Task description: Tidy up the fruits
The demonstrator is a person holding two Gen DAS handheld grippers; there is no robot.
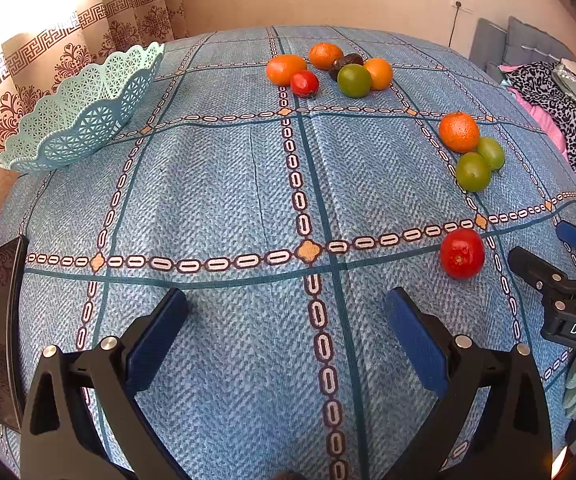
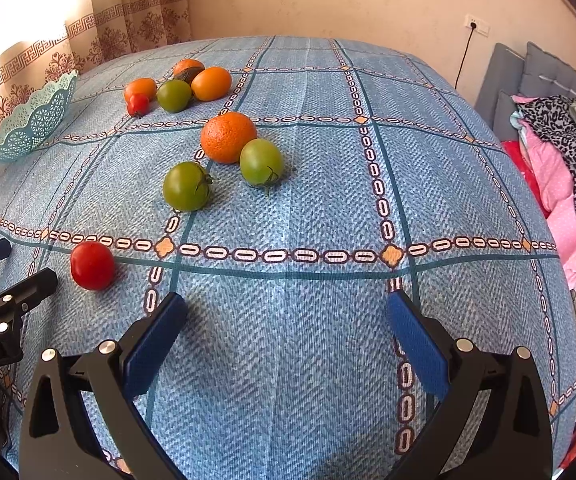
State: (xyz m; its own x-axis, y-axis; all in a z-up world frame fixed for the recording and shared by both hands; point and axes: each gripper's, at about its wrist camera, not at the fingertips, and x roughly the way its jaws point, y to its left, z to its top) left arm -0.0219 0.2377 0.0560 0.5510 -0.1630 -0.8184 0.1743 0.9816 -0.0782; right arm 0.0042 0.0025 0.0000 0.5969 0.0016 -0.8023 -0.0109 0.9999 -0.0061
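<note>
A red tomato (image 1: 461, 254) (image 2: 92, 265) lies nearest, between my two grippers. Beyond it an orange (image 1: 459, 131) (image 2: 228, 137) touches two green tomatoes (image 1: 473, 171) (image 2: 186, 186). At the far side of the table sits a cluster (image 1: 327, 70) (image 2: 176, 88) of oranges, a green tomato, a small red tomato and a dark fruit. An empty mint lattice basket (image 1: 84, 120) (image 2: 28, 128) stands at the far left edge. My left gripper (image 1: 286, 304) (image 2: 20, 266) is open and holds nothing. My right gripper (image 2: 288, 304) (image 1: 543, 244), also open and holding nothing, hovers just right of the red tomato.
A blue patterned tablecloth (image 1: 216, 200) covers the table. A dark phone-like slab (image 1: 4, 328) lies at the left edge. Patterned curtains hang behind the basket. A grey couch with piled clothes (image 2: 559, 152) stands to the right of the table.
</note>
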